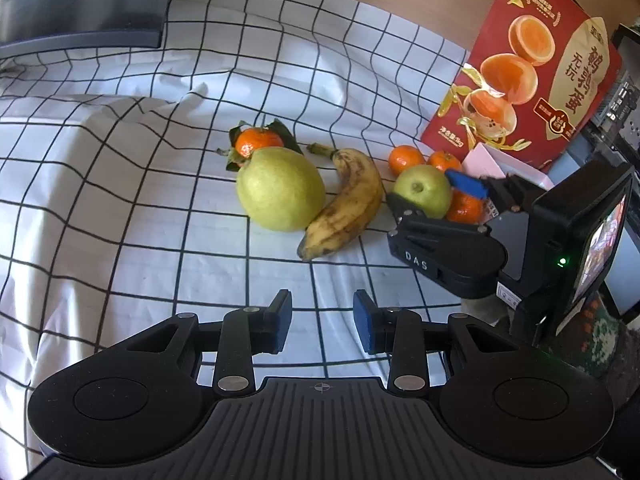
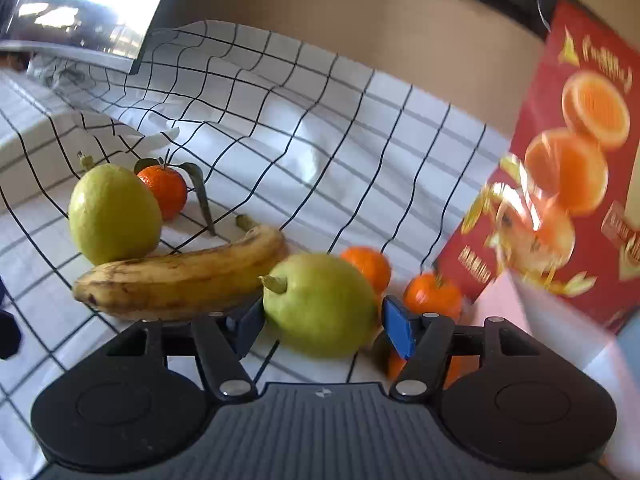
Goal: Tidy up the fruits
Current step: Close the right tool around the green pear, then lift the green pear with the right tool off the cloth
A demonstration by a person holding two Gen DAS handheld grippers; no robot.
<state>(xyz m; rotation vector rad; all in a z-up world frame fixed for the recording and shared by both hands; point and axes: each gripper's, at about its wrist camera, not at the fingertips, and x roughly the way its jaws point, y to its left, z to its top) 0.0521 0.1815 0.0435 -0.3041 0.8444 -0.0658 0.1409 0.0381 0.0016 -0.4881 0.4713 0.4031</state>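
Note:
On the checked cloth lie a large green pear (image 1: pixel 280 188), a spotted banana (image 1: pixel 348 204), a leafy tangerine (image 1: pixel 254 142), a smaller green pear (image 1: pixel 422 191) and several tangerines (image 1: pixel 406 160). My right gripper (image 2: pixel 324 326) is open, its jaws on either side of the smaller pear (image 2: pixel 320 304), close to it. The banana (image 2: pixel 180 276) lies just left of it. It also shows in the left wrist view (image 1: pixel 436 192). My left gripper (image 1: pixel 322 320) is open and empty above the cloth, in front of the banana.
A red printed box (image 1: pixel 528 76) stands at the right, a pink tray (image 1: pixel 500 164) in front of it. A dark laptop-like slab (image 1: pixel 80 4) lies at the far left. A wooden wall runs behind the checked cloth (image 1: pixel 120 200).

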